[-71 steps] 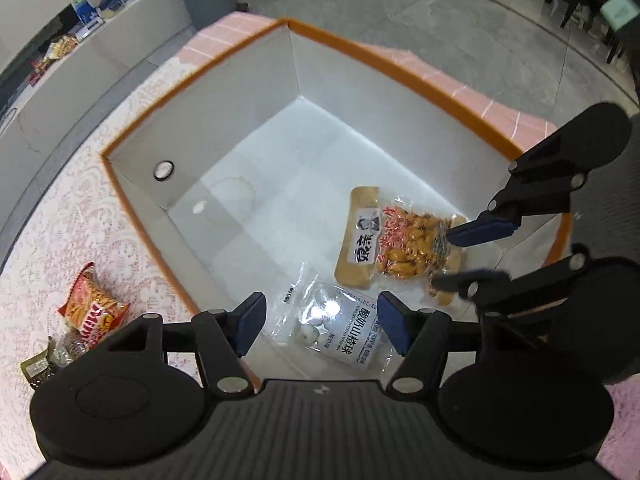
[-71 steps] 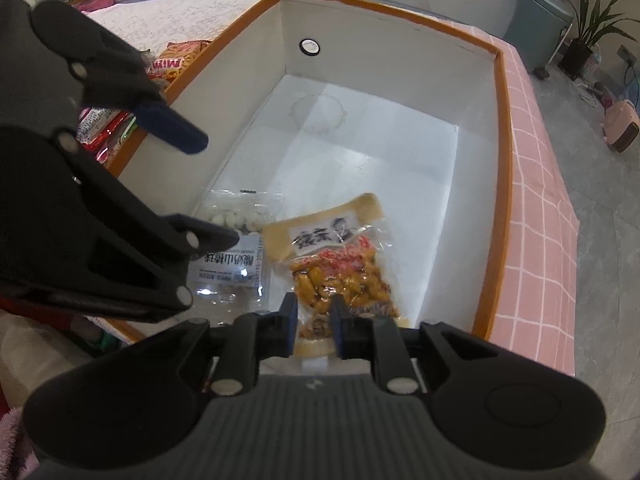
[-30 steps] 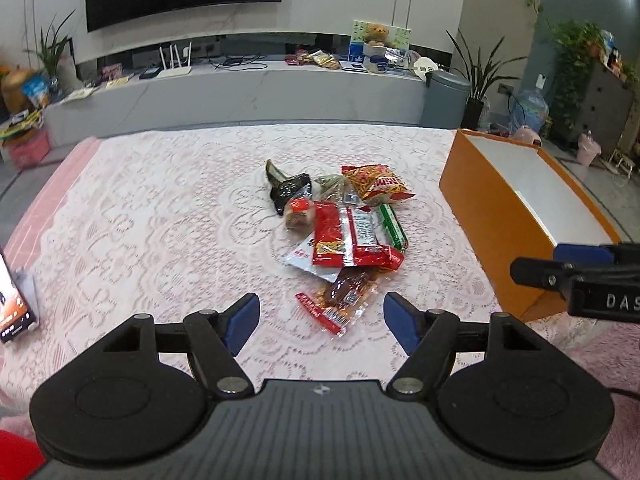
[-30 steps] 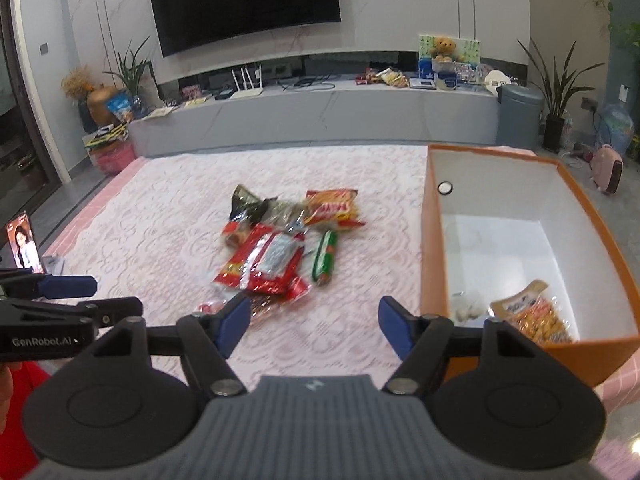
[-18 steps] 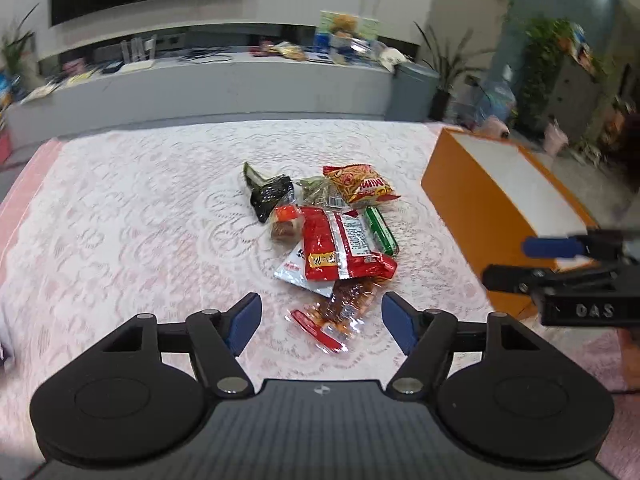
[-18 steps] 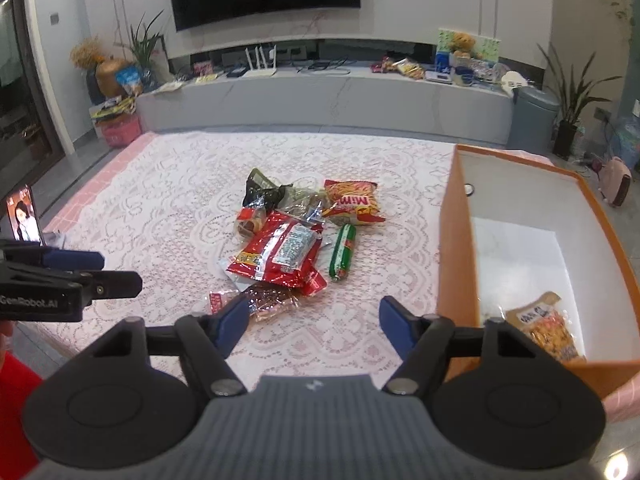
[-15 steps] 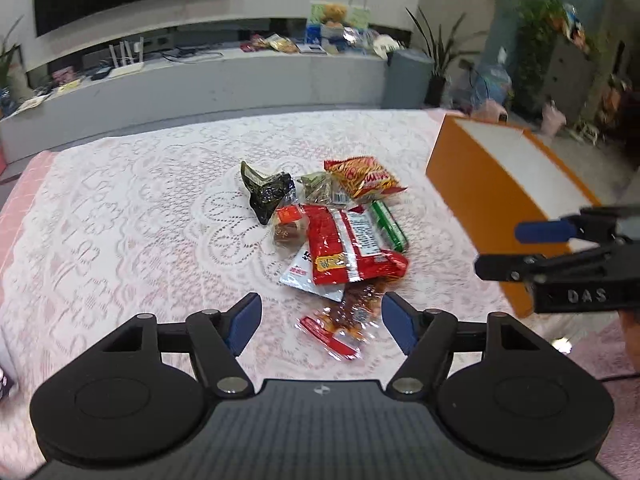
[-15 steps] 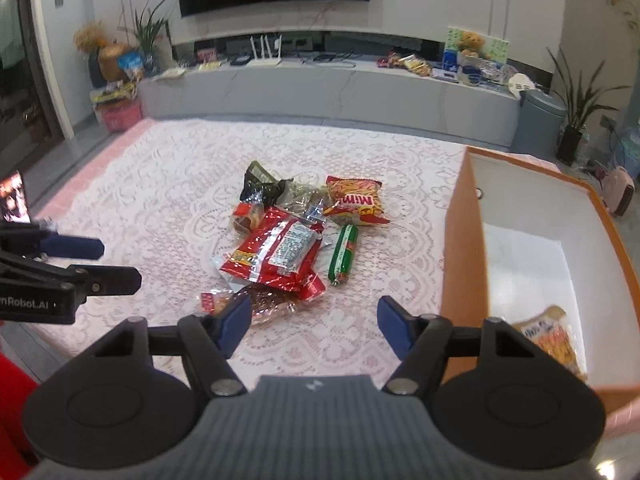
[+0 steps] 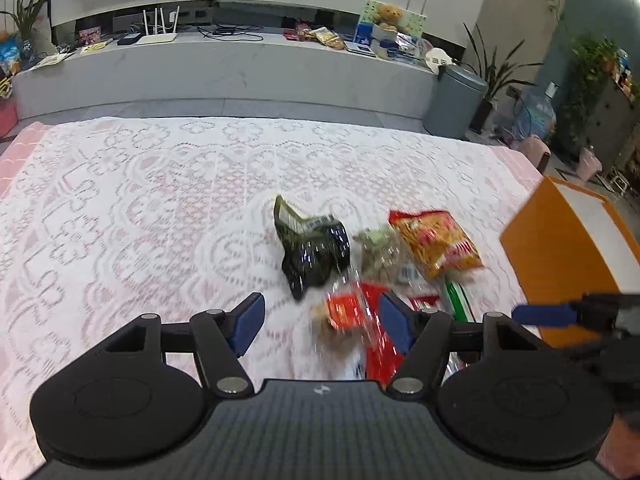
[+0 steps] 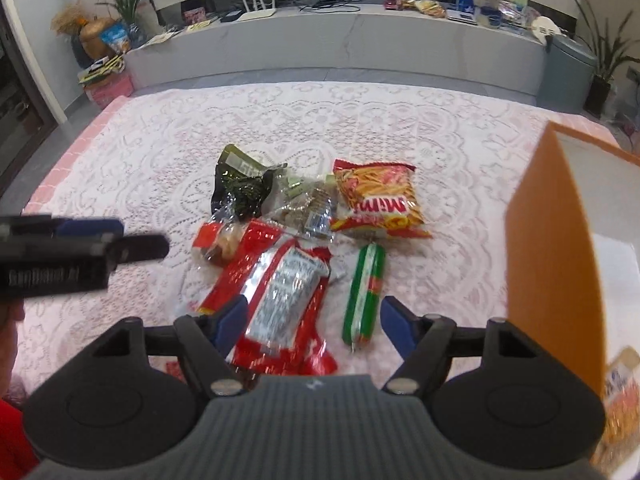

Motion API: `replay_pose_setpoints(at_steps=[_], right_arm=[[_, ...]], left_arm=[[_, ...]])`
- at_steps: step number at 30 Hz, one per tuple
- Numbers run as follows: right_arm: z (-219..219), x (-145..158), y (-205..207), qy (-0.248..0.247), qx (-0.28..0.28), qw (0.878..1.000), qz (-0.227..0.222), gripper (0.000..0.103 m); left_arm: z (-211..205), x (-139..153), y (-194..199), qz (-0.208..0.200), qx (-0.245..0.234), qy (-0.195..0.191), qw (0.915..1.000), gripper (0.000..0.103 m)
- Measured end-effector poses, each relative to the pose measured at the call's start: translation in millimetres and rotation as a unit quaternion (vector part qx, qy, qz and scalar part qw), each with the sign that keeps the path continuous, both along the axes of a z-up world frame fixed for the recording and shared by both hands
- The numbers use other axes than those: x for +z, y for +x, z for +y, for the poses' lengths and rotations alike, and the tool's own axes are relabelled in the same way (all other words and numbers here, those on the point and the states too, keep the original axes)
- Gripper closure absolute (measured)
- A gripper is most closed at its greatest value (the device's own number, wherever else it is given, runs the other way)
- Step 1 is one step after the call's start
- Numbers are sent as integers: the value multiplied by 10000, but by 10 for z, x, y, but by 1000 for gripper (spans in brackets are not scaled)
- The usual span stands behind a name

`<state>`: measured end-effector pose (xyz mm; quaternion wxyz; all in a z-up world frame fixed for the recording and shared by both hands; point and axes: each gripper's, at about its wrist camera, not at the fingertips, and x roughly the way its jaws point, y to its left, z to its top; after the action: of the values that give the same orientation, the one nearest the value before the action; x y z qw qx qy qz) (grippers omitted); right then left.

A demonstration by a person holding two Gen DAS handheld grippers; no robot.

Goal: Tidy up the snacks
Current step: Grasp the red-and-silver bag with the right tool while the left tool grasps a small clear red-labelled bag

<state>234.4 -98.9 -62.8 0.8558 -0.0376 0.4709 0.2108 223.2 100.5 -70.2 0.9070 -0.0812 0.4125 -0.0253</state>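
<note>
A heap of snack packets lies on the lace cloth: a dark green packet, an orange chips bag, a red foil packet and a green sausage stick. My left gripper hovers over the heap's near left side, its jaws closing with nothing pressed between the pads. My right gripper hangs above the red packet and the green stick, its jaws opening and empty. The orange box stands to the right, with a yellow snack bag inside.
A clear packet of brown bits and a small red-capped packet lie in the heap. The left gripper's fingers reach in from the left. Beyond the table are a grey counter and a bin.
Both grippers have left the box, swung to the snack heap and come lower and closer to it. The heap now fills more of each view.
</note>
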Motion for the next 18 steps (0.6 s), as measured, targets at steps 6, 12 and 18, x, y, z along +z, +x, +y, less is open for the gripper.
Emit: replay_pose_setpoints(at_steps=[6, 12, 18], right_arm=[[72, -71, 118, 25, -126, 9998, 119, 18], [156, -175, 199, 38, -179, 9996, 235, 14], [263, -227, 174, 101, -24, 9996, 274, 11]], left_arm=[[-77, -259, 209, 414, -41, -59, 9991, 26], [-74, -321, 310, 646, -140, -215, 9976, 24], [-3, -373, 348, 832, -30, -560, 9950, 39]])
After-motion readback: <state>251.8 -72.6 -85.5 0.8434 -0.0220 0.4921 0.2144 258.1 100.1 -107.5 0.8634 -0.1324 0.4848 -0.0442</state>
